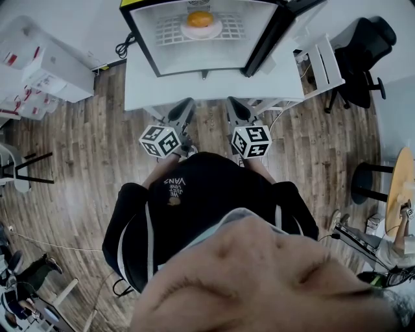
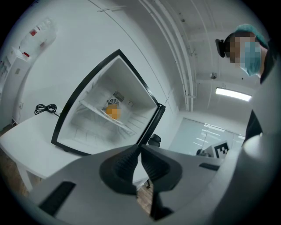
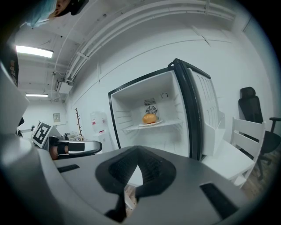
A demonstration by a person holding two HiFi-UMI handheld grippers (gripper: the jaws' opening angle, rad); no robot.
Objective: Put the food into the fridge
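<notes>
An orange bun (image 1: pixel 200 18) lies on a white plate (image 1: pixel 202 30) on the wire shelf inside the open small fridge (image 1: pixel 150 52), which stands on a white table (image 1: pixel 146 87). Its door (image 1: pixel 275 35) hangs open to the right. My left gripper (image 1: pixel 184 106) and right gripper (image 1: pixel 236 105) are held side by side close to my body, short of the table's front edge, and point at the fridge. Both are shut with nothing between the jaws. The bun (image 3: pixel 149 118) shows in the right gripper view beyond the shut right gripper (image 3: pixel 138 161). The left gripper (image 2: pixel 140 152) faces the fridge (image 2: pixel 83 127) at a tilt.
A white chair (image 1: pixel 324 61) stands right of the table and a black office chair (image 1: pixel 363 45) beyond it. White boxes (image 1: pixel 48 65) sit at the far left, and a black cable (image 1: pixel 123 47) lies beside the fridge. A round wooden table (image 1: pixel 402 175) and a seated person (image 1: pixel 395 243) are at the right edge.
</notes>
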